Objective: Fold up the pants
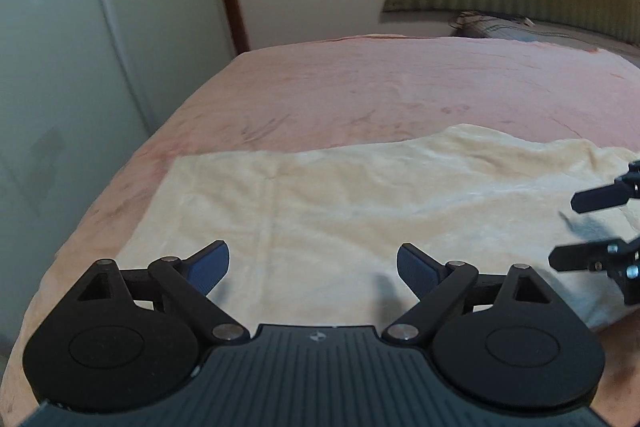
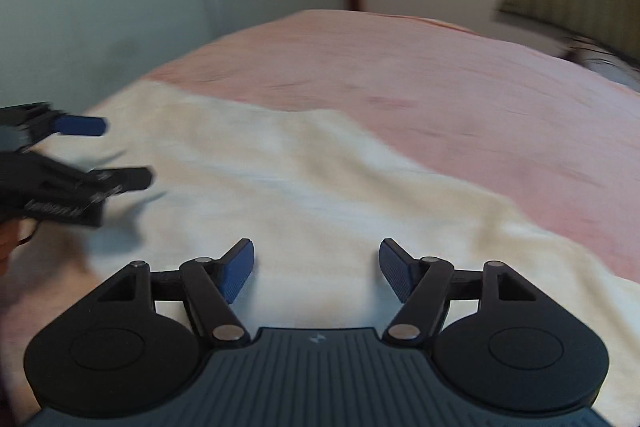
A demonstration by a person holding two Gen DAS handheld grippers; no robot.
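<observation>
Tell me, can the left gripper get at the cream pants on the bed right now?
Probably yes. The left gripper is open and empty, right above the pants, which lie flat on the pink bedspread. The right gripper stands off to the side.

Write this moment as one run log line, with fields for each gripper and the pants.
left gripper: open, empty | right gripper: open, empty | pants: cream, flat on pink bed cover, not gripped
</observation>
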